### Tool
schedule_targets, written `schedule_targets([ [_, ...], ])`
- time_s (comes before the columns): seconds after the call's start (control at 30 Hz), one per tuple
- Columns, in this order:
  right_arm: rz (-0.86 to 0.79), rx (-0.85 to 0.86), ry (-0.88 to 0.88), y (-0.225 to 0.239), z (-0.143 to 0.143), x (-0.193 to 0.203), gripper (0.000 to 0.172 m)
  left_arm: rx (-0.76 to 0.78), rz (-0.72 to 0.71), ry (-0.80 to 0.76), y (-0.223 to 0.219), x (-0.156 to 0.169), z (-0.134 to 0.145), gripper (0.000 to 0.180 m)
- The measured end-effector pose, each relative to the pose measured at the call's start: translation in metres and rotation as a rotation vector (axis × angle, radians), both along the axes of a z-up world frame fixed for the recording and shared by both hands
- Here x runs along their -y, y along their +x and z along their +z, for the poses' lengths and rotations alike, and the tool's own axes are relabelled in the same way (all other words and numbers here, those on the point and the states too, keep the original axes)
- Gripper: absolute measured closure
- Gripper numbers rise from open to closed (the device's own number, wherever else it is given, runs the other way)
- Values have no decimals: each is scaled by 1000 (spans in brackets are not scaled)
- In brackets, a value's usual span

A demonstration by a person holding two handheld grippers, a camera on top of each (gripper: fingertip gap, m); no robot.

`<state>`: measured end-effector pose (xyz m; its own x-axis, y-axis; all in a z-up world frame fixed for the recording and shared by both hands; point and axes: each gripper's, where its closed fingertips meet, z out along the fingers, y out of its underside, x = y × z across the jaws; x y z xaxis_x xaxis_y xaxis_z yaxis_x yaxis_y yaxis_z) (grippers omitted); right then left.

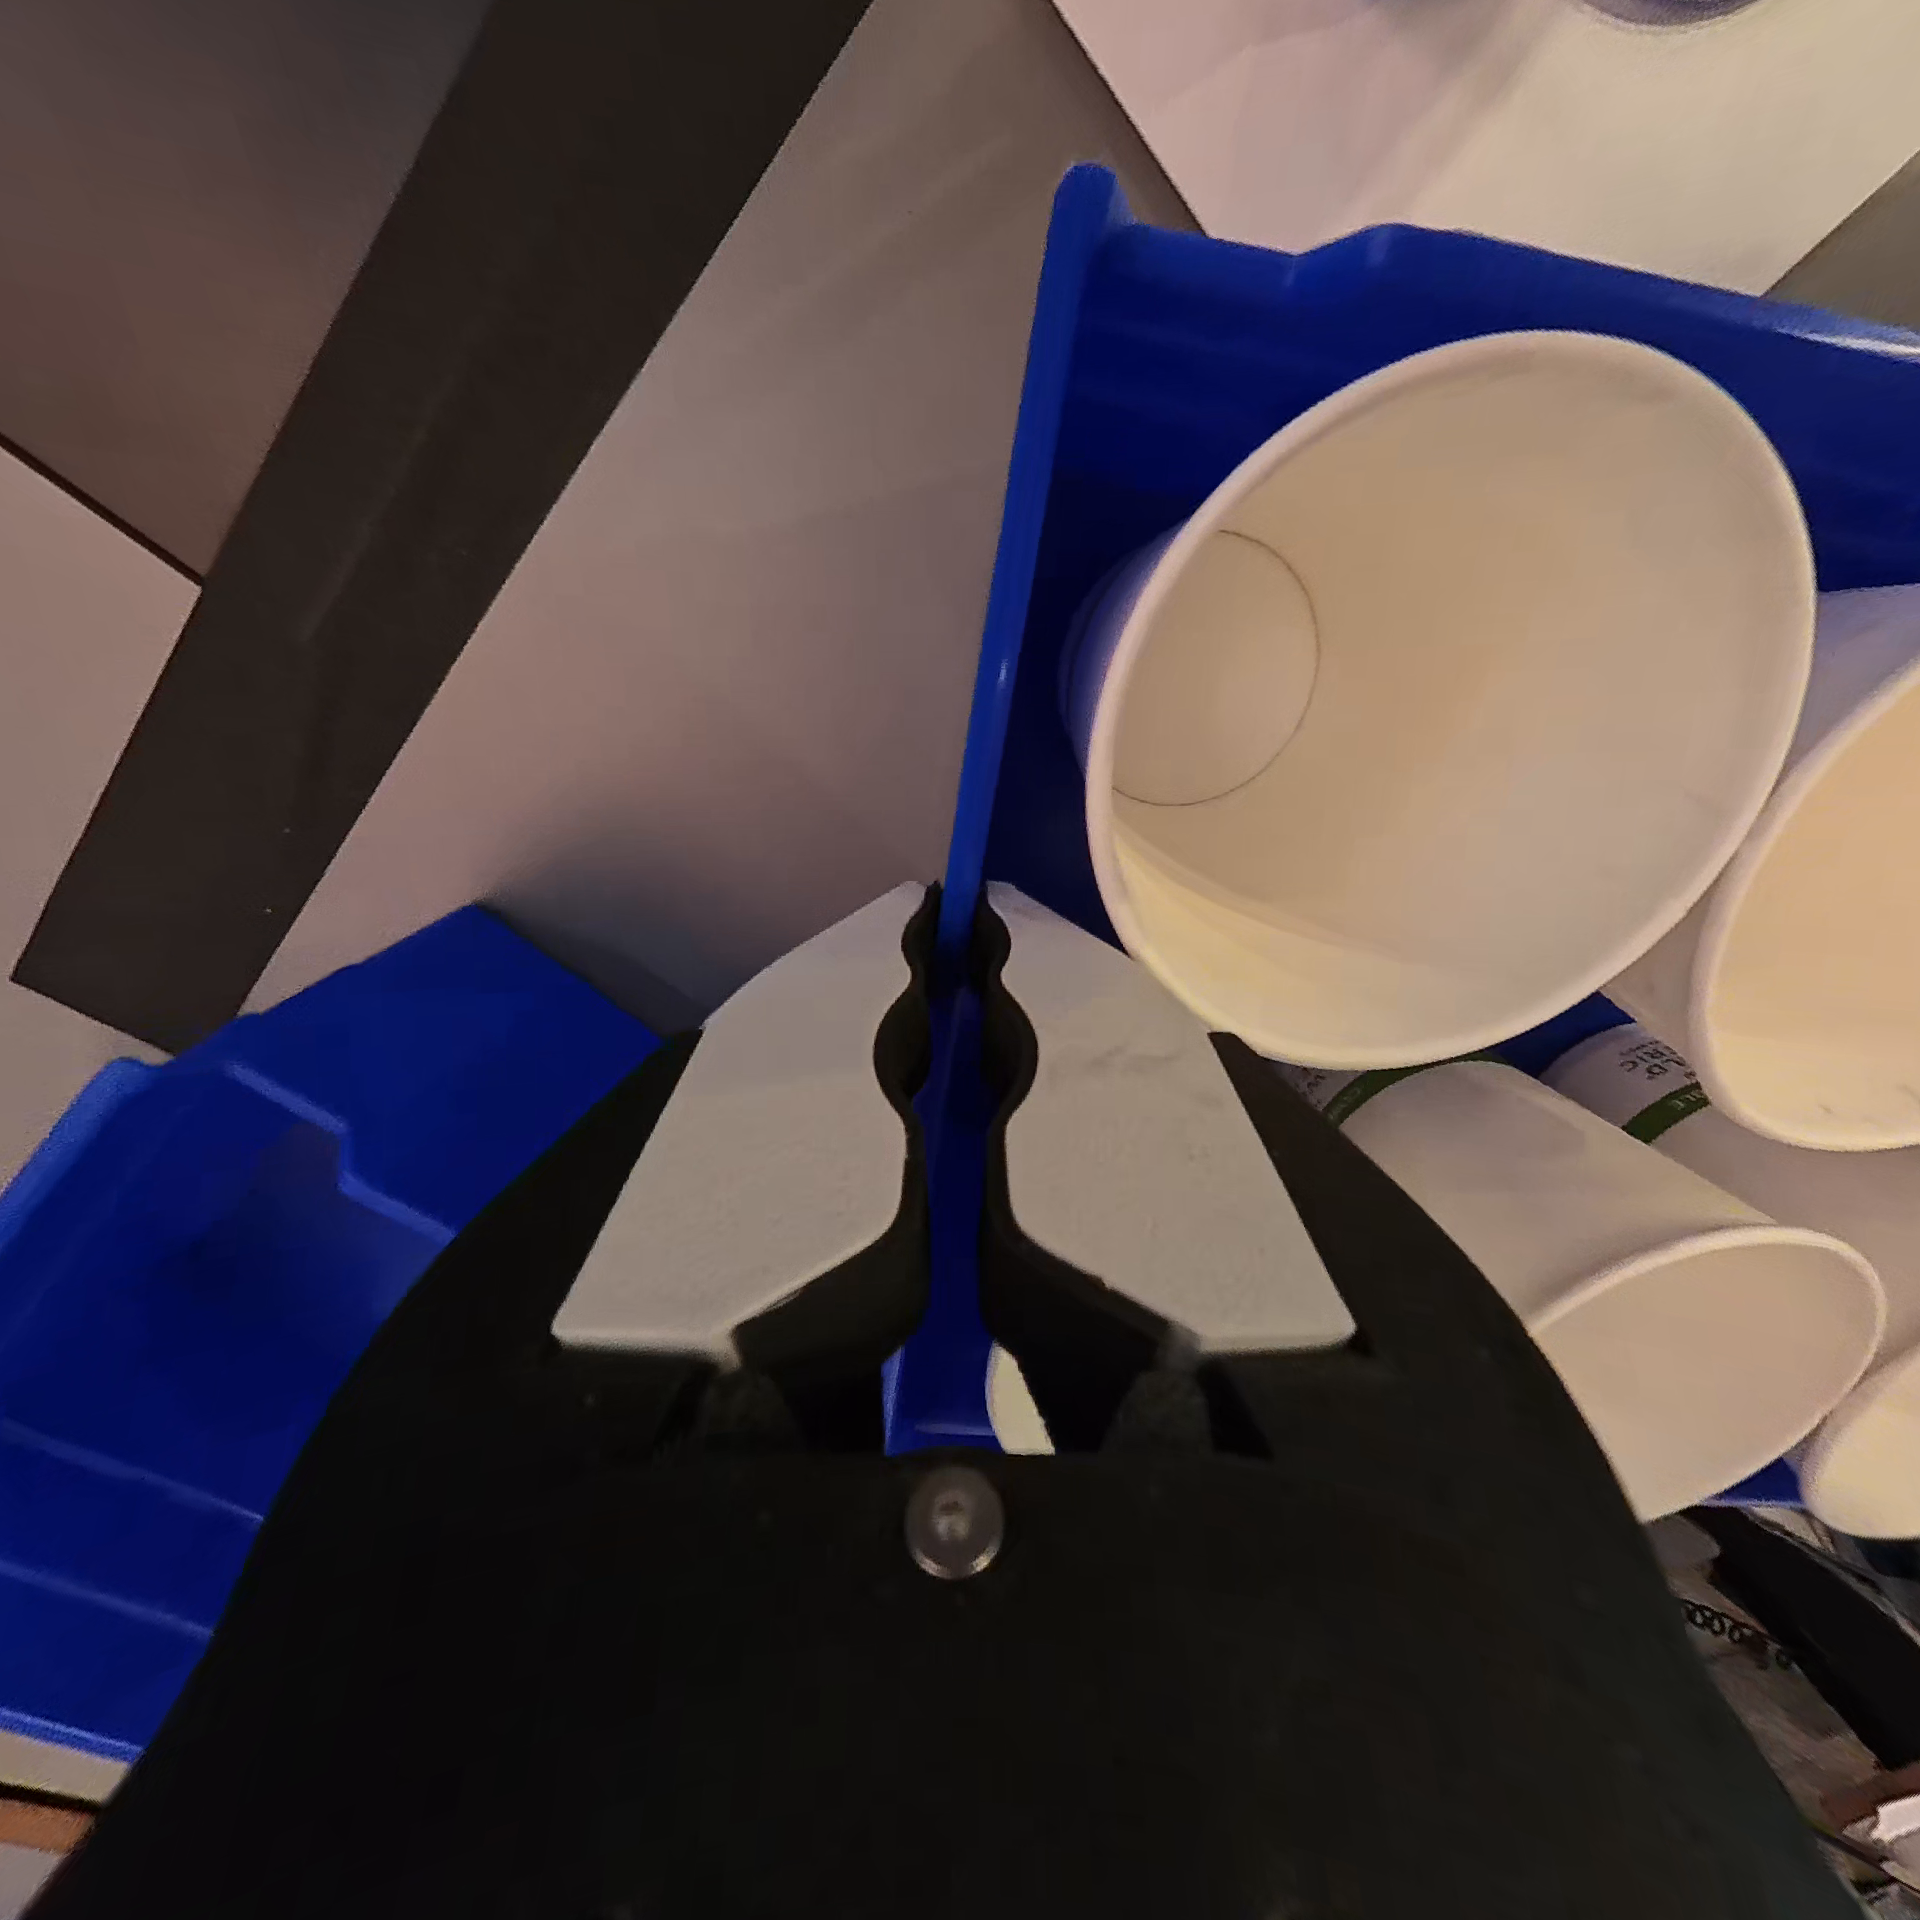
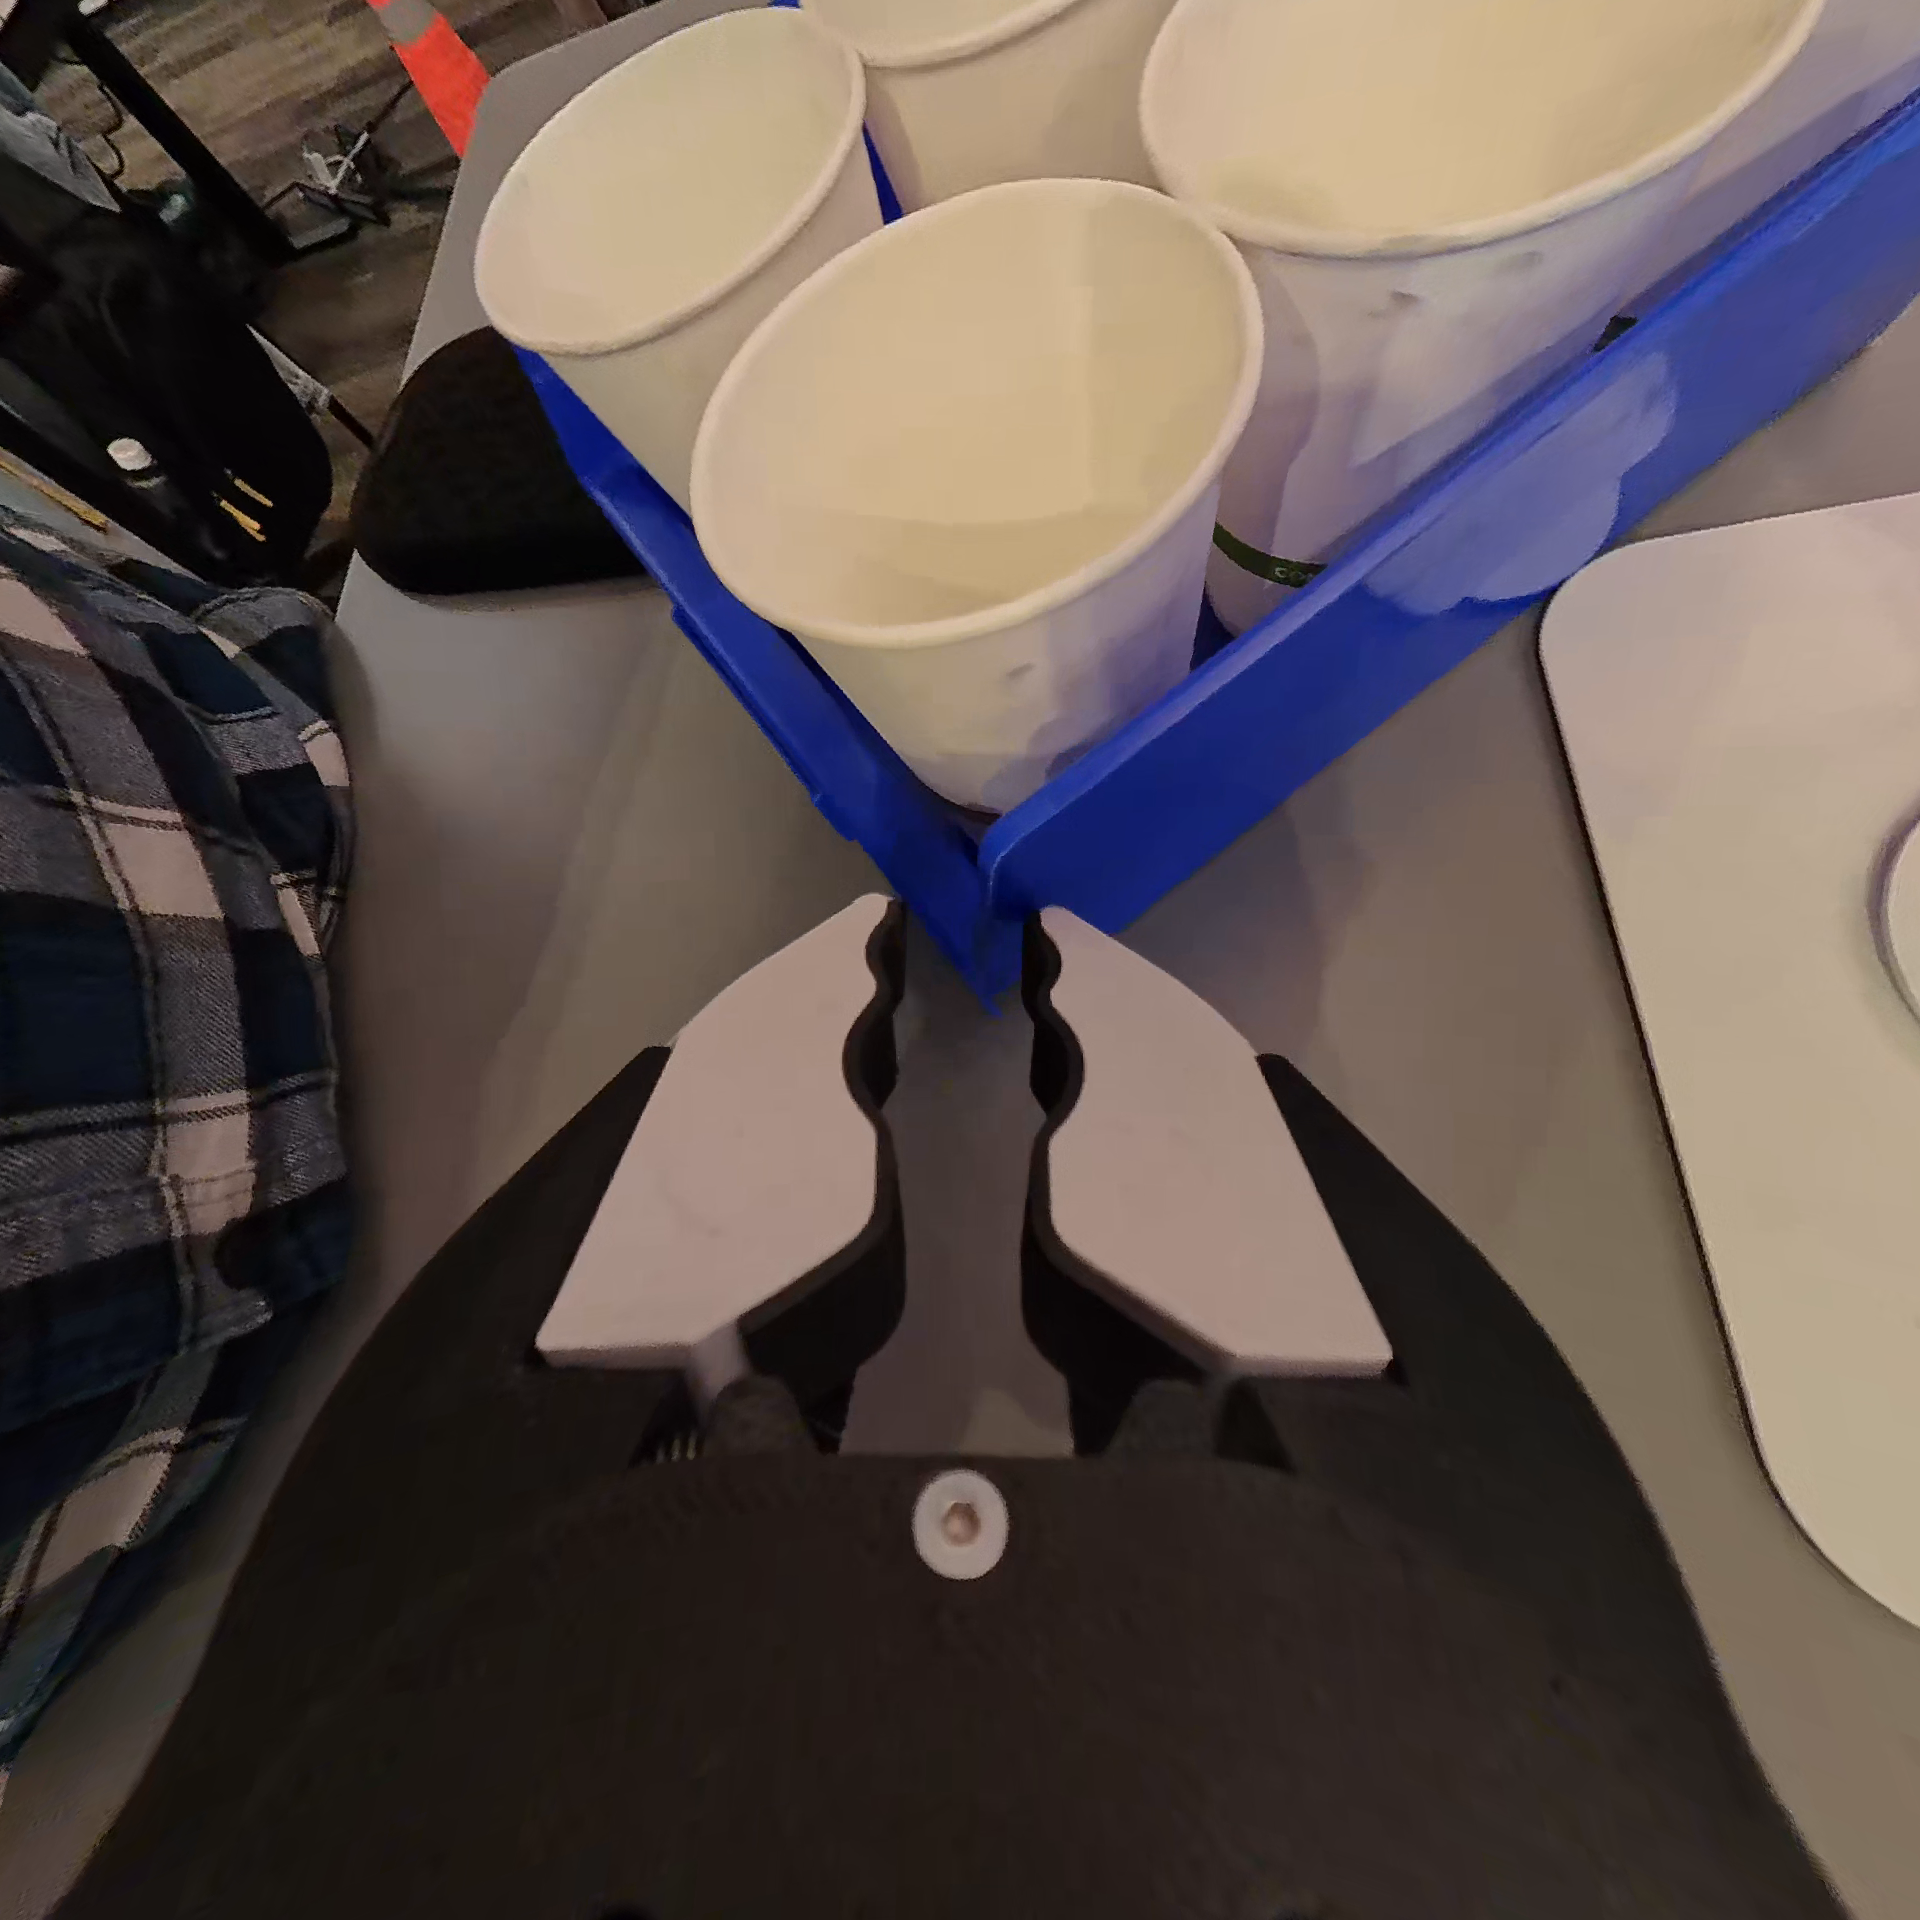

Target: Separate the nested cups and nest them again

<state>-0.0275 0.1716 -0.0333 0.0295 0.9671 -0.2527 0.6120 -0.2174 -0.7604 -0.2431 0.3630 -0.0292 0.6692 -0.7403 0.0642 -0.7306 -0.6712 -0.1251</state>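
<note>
Paper cups [image 2: 966, 499] in the blue bin [image 2: 1351, 665] look light and crushable, best pinched gently at the rim; left gripper [image 1: 956, 935] clamps the bin's side wall, right gripper [image 2: 961, 935] hangs part-open at its corner, holding nothing.

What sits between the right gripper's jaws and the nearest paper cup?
In the right wrist view, only the blue bin's corner separates the right gripper from the nearest cup.

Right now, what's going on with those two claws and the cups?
Left gripper clamped on blue bin's wall. Right gripper open at bin's corner, holding nothing. White paper cups all in bin, none gripped.
</note>
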Motion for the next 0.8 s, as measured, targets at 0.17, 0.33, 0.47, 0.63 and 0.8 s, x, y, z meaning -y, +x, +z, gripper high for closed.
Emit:
schedule_targets([
  [0.17,30,-5,6,-10,0,5,150,-2,-15,6,-1,-8,0,175],
  [0.33,65,-15,-4,-24,0,12,149,-6,-36,18,-2,-15,-1,174],
  [0.47,89,-10,-1,-34,0,16,150,-10,-48,21,-3,-19,-1,174],
  [0.63,117,-14,-2,-43,-1,22,150,-10,-71,23,-2,-24,-1,173],
  [0.8,134,-15,3,-49,-2,26,151,-6,-103,27,-2,-28,-1,173],
])
